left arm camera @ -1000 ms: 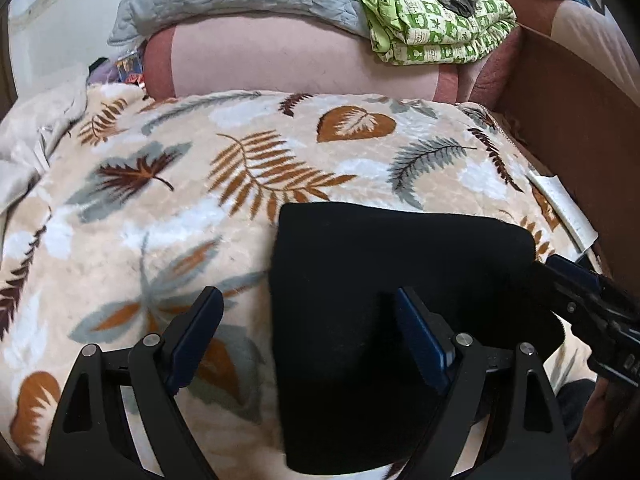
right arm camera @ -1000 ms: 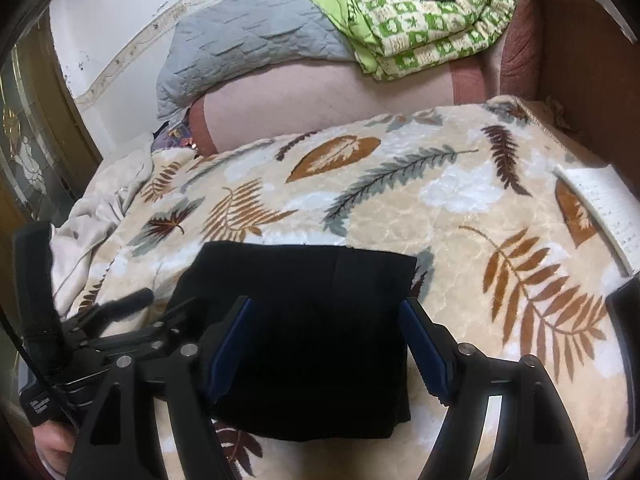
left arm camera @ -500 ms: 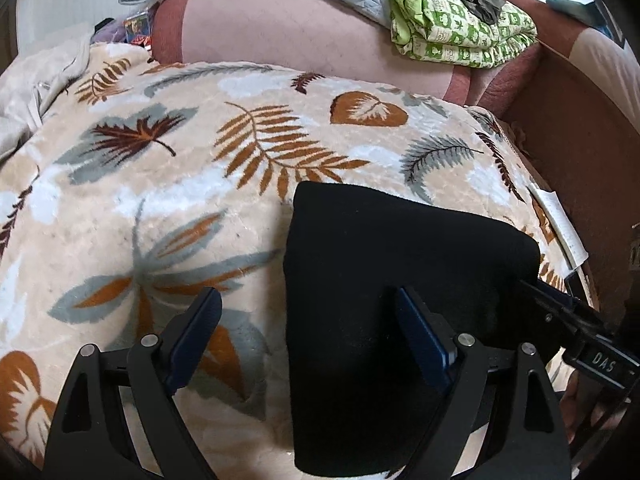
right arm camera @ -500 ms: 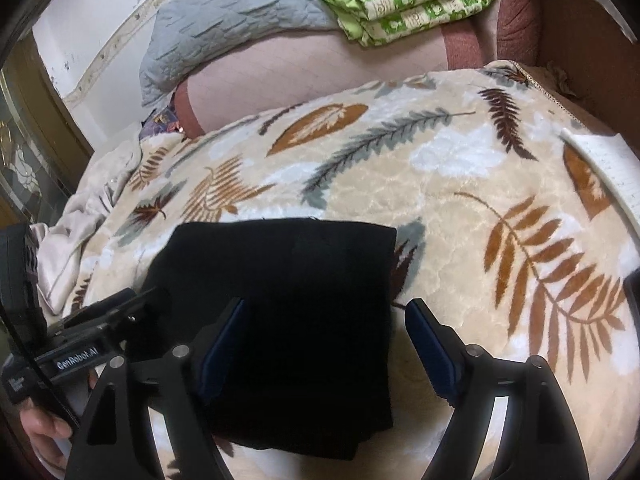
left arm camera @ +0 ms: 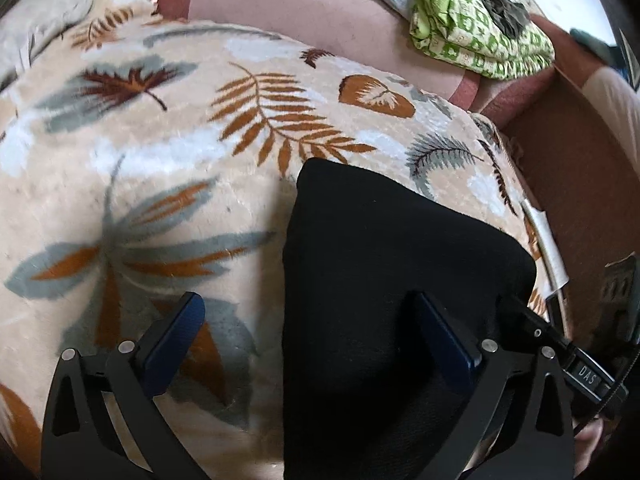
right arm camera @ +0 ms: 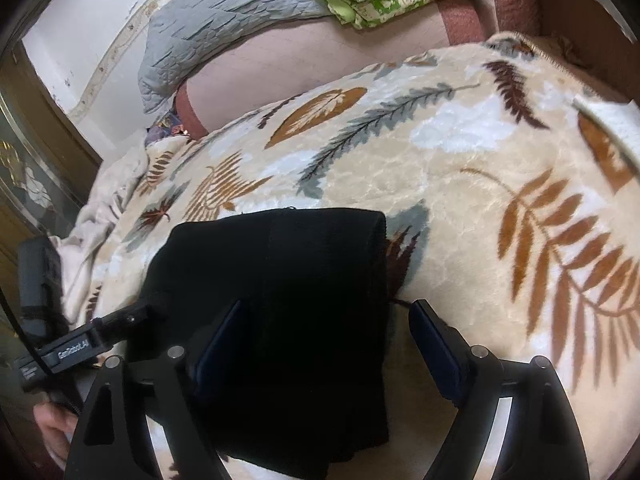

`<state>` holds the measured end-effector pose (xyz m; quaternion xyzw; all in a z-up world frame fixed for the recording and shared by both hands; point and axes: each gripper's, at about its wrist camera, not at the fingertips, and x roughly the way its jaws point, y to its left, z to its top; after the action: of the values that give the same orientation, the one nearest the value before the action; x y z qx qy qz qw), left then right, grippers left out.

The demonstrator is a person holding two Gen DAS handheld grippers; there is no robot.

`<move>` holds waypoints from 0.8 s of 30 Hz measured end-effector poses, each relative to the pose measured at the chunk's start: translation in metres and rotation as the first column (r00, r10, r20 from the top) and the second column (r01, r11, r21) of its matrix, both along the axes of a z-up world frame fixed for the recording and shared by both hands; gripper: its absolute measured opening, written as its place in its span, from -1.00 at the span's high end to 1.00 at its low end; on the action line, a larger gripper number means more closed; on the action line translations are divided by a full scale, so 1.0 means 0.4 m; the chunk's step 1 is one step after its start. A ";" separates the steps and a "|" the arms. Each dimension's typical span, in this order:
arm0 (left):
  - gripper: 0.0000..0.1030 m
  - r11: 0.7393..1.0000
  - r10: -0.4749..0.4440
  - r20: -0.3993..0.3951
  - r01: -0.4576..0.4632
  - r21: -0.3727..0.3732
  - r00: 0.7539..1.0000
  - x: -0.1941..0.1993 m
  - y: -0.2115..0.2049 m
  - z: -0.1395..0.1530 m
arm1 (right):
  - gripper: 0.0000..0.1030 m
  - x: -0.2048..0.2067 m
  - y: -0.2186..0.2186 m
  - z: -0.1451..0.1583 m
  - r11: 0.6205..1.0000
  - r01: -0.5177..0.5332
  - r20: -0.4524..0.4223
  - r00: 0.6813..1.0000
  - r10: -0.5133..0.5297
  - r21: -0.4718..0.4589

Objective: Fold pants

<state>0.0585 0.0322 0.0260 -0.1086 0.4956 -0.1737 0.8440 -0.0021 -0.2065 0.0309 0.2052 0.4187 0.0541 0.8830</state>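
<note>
Black folded pants (left arm camera: 392, 288) lie at lower centre on a leaf-print blanket (left arm camera: 160, 184). Left gripper (left arm camera: 312, 344) and right gripper (right arm camera: 324, 344) have just been opening — both wide, holding nothing. Pinching only the top layer could undo the fold.

The black pants (left arm camera: 384, 280) are lying folded into a compact, roughly rectangular bundle on the leaf-patterned blanket (left arm camera: 160, 184), flat and unwrinkled, with several layers stacked one on another. Their far edge is sitting just below an orange fern leaf printed on the blanket, and one far corner is looking rounded and thick where the fabric doubles over. In the right wrist view the pants (right arm camera: 288, 280) are resting near the blanket's left side, the near edge slightly uneven.
</note>
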 end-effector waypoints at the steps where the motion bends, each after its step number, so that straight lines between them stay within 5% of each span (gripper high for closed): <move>1: -1.00 1.000 -0.001 0.009 0.001 0.003 1.000 -0.001 -0.003 0.001 | -0.64 0.004 -0.004 -0.006 1.000 -0.007 -0.004 1.000 0.007 0.030; 10: -1.00 1.000 -0.012 0.043 0.012 -0.012 0.999 0.004 -0.013 -0.006 | -0.67 0.022 0.014 -0.034 0.994 -0.060 0.003 0.998 0.060 0.096; 17: -1.00 1.000 -0.005 0.034 0.005 -0.002 0.999 0.004 -0.019 -0.005 | -0.10 -0.001 0.029 -0.017 0.996 -0.038 0.045 0.998 0.035 0.078; 18: -0.96 1.000 -0.012 0.036 0.013 -0.008 0.999 0.002 -0.019 -0.003 | -0.03 -0.004 0.033 -0.008 0.997 -0.039 0.051 0.998 0.036 0.064; 21: -0.18 0.994 -0.072 0.029 0.074 -0.079 0.997 -0.006 -0.025 0.010 | 0.17 -0.012 0.043 0.022 0.999 -0.037 0.079 0.996 0.034 0.038; 24: -0.06 0.995 -0.092 0.064 0.094 -0.033 0.994 -0.019 -0.039 0.030 | 0.24 -0.020 0.065 0.062 0.999 -0.045 0.118 0.992 0.045 -0.003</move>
<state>0.0508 0.0166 0.0379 -0.0951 0.4702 -0.2250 0.8481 -0.0102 -0.1806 0.0558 0.1919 0.3704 0.0858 0.9048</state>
